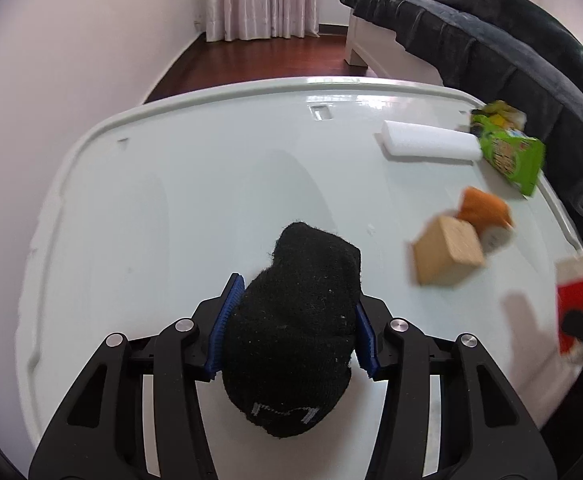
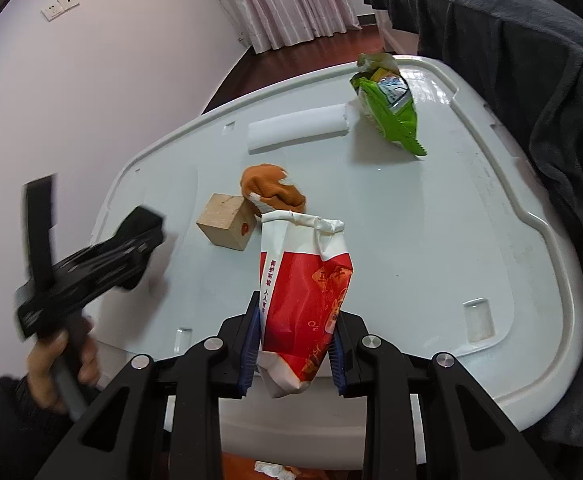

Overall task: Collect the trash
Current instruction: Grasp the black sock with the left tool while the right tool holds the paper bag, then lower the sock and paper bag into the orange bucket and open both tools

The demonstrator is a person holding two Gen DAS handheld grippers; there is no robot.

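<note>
At six o'clock your left gripper [image 1: 291, 324] shows blue pads on black arms around a black sock [image 1: 297, 320] with a grey mark. At your four o'clock sits a plain tan wooden block [image 1: 447, 256], with an orange sock [image 1: 483, 206] behind it. At two o'clock lies a white roll [image 1: 427, 142] beside a bright green wrapper [image 1: 511, 156] printed yellow. Your right gripper [image 2: 296, 350] shows a red-and-white paper bag [image 2: 303, 280] with white lettering. The tabletop [image 1: 211, 184] is pale grey-white.
</note>
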